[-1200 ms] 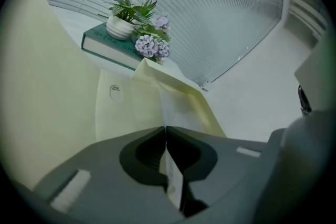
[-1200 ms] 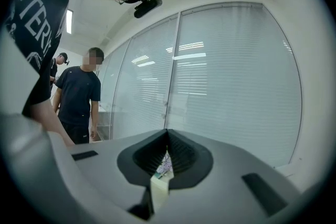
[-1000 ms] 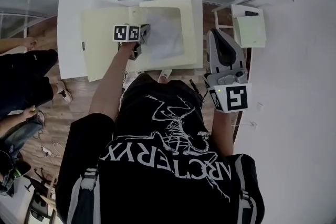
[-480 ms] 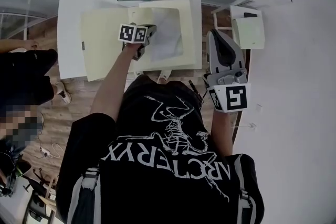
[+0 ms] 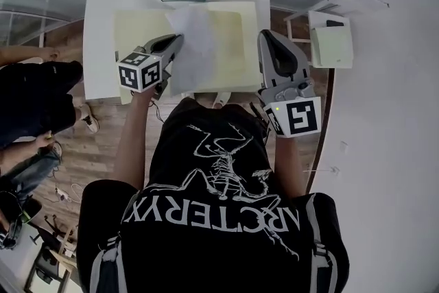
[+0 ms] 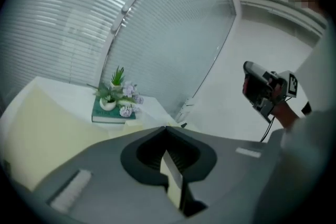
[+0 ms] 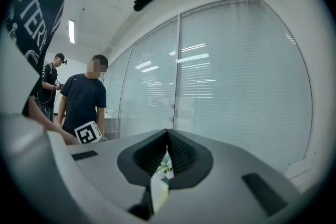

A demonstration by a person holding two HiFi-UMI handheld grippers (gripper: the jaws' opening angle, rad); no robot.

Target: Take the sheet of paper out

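White table (image 5: pixel 99 24) bears the open yellow folder (image 5: pixel 239 44) with the sheet of paper (image 5: pixel 199 51) askew on it, thin and floppy, so I'd pinch one edge lightly, though my left gripper (image 5: pixel 177 40) and right gripper (image 5: pixel 268 37) both sit with jaws together.

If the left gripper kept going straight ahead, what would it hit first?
Probably the window blinds behind the table, though depth is unclear. Shut on the sheet of paper, the left gripper aims right of the potted plant.
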